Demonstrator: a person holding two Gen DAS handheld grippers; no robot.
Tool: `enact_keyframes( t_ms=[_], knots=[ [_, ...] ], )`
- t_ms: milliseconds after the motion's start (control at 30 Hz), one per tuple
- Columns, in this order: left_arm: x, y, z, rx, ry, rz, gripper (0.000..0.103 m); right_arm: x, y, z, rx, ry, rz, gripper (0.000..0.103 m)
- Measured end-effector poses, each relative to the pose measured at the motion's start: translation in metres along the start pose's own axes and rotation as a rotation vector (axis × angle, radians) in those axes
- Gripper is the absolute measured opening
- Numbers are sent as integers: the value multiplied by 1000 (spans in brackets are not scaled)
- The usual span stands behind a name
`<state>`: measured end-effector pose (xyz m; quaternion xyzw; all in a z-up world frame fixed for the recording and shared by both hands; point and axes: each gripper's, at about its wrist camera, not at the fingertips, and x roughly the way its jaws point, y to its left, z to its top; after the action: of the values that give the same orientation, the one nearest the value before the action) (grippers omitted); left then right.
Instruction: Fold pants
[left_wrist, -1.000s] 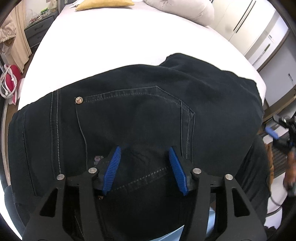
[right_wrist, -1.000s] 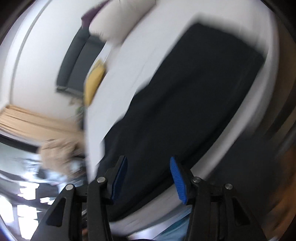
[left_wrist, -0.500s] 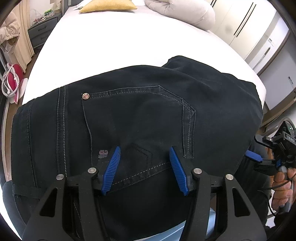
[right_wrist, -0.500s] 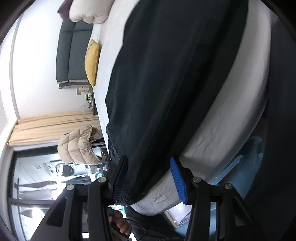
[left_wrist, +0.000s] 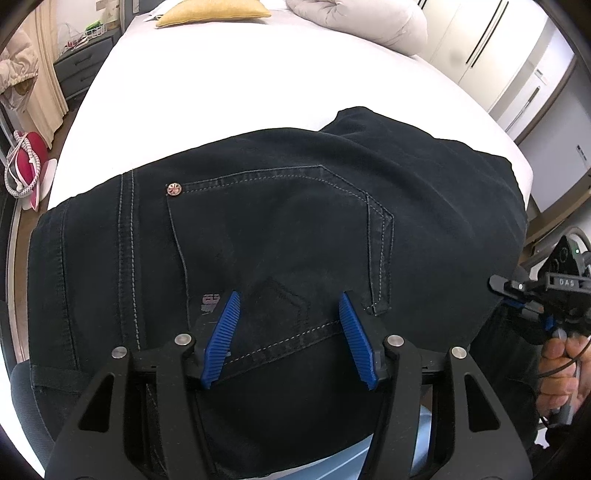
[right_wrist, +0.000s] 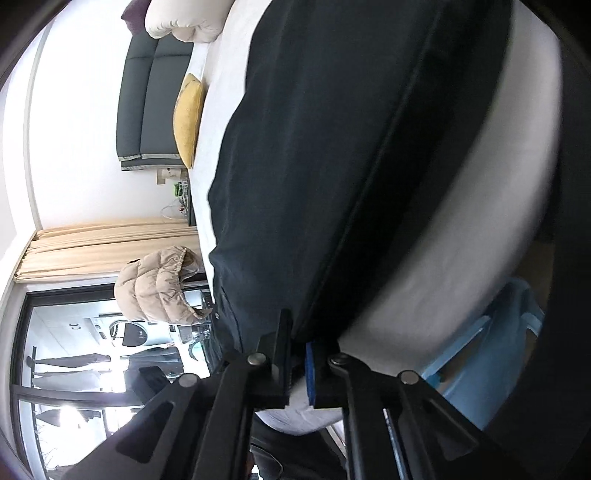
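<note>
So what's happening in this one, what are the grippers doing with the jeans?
A person is folding dark pants laid on a white bed, a gripper in each hand. The left gripper is open, its blue pads spread over the back pocket near the waistband, gripping nothing. The right gripper is shut on the pants' edge at the side of the bed. No new fold is visible yet.

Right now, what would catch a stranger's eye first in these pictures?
Dark jeans spread across a white bed, back pocket up. The left gripper hangs open over the pocket; the right gripper is shut on the pants' edge at the mattress side. A yellow cushion lies at the far end.
</note>
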<state>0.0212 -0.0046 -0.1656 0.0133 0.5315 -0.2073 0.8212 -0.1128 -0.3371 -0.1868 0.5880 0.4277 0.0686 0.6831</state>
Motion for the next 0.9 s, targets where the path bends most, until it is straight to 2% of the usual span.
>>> enact_keyframes(
  t_ms=[133,233,333,367,500,567,633,767,900],
  knots=[
    [2,-1,1,-3,-4,1,55,-2,-4,-5,-17,-13,-7,4],
    [2,-2,2,-7,-5,4,55,-3,3,-2,-56,-16,-6,11],
    [1,-1,1,-10,-5,0,55,-11,-9,9,19,-50,57,24],
    [1,-1,1,-10,-5,-1,55,-15,-12,13,38,-76,69,24],
    [0,0,0,-8,-4,2,55,-38,-25,32,77,-160,95,22],
    [1,-1,1,-6,-7,3,57,-47,-27,39,71,-193,75,7],
    [2,-2,1,-2,-6,5,57,-57,-31,41,78,-215,60,5],
    [3,-1,1,-5,-6,1,57,-68,-33,31,57,-256,9,3],
    [4,-1,4,-13,-5,10,57,-70,-26,35,8,-253,-32,5]
  ],
)
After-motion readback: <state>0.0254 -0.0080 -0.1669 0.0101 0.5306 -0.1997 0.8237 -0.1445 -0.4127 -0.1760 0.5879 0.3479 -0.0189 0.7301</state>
